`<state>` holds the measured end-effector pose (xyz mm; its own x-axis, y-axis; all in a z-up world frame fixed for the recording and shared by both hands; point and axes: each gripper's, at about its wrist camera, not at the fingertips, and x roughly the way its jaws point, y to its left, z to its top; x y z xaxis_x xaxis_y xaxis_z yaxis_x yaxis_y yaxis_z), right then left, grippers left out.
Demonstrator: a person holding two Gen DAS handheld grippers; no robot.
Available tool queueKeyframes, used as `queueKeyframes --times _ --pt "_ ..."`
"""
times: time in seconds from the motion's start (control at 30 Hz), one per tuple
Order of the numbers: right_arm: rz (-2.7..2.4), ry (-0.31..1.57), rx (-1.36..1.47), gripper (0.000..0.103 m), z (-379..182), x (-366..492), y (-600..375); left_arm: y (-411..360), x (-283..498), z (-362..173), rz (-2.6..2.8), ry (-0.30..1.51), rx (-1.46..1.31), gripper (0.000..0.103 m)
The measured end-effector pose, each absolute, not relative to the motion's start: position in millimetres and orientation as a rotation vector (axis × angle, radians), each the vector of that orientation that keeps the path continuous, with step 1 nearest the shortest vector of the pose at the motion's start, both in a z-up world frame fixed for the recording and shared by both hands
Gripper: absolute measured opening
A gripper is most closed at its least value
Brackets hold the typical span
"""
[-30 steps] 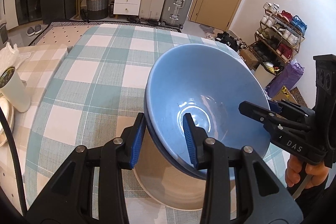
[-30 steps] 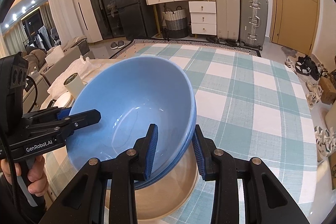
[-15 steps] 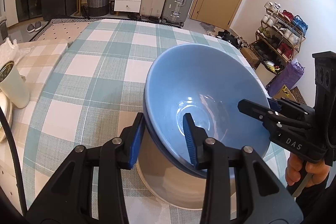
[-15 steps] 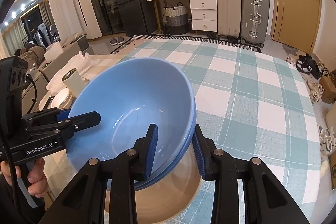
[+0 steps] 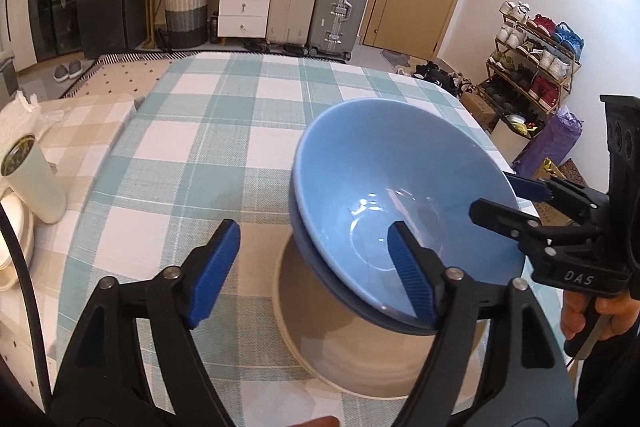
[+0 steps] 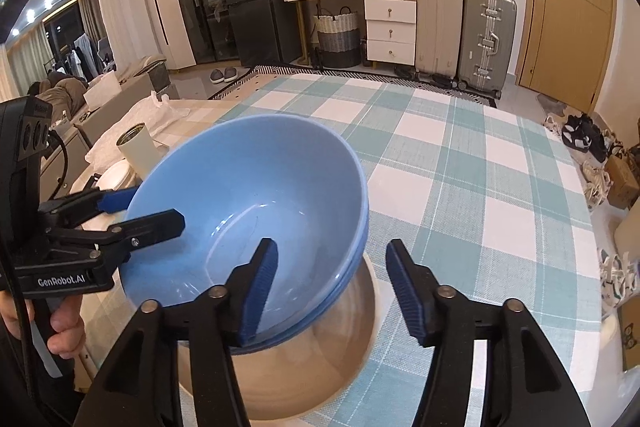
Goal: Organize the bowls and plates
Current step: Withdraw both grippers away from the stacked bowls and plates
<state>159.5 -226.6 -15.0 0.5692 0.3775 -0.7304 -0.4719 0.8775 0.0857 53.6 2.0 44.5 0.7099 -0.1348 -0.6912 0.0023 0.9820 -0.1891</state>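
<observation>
Two nested blue bowls point(image 5: 380, 179) point(image 6: 248, 179) lie tilted inside a larger beige bowl point(image 5: 344, 347) point(image 6: 312, 363) on the checked tablecloth. My left gripper point(image 5: 312, 247) point(image 6: 154, 205) straddles the blue rim on one side, one pad inside the bowl and one outside. Its jaws are opening and the pads stand off the rim. My right gripper point(image 6: 332, 255) point(image 5: 496, 195) straddles the opposite rim the same way, its jaws also opening with clear gaps to the bowl wall.
A white cup point(image 5: 34, 183) point(image 6: 138, 147) and a stack of white dishes point(image 5: 12, 247) point(image 6: 116, 175) stand on a beige-checked surface to the left. The teal-checked tablecloth point(image 5: 220, 131) stretches beyond the bowls. Each gripper handle is held by a person's hand point(image 5: 600, 311).
Both grippers were shut on the blue bowls' rim; their jaws have now spread apart and let go. The blue bowls stay in the beige bowl.
</observation>
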Motion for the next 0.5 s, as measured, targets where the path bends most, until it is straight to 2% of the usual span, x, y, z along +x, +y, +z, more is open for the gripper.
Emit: queueKeyframes --times 0.1,0.13,0.2,0.23,0.5 --pt "0.517 0.807 -0.1 0.084 -13.1 155.3 -234.3 7.3 47.7 45.5 -0.065 0.753 -0.156 0.08" --pt "0.516 0.797 -0.094 0.088 -12.1 154.0 -236.8 8.9 46.2 45.6 -0.054 0.744 -0.144 0.084" --pt "0.515 0.772 -0.087 0.097 -9.9 149.9 -241.4 12.3 42.1 46.8 -0.047 0.718 -0.13 0.1" --pt "0.514 0.751 -0.081 0.102 -8.7 146.7 -245.0 14.4 38.5 47.9 -0.048 0.697 -0.127 0.101" --pt "0.555 0.626 -0.035 0.102 -0.8 122.0 -266.4 21.4 7.8 61.8 -0.073 0.549 -0.058 0.101"
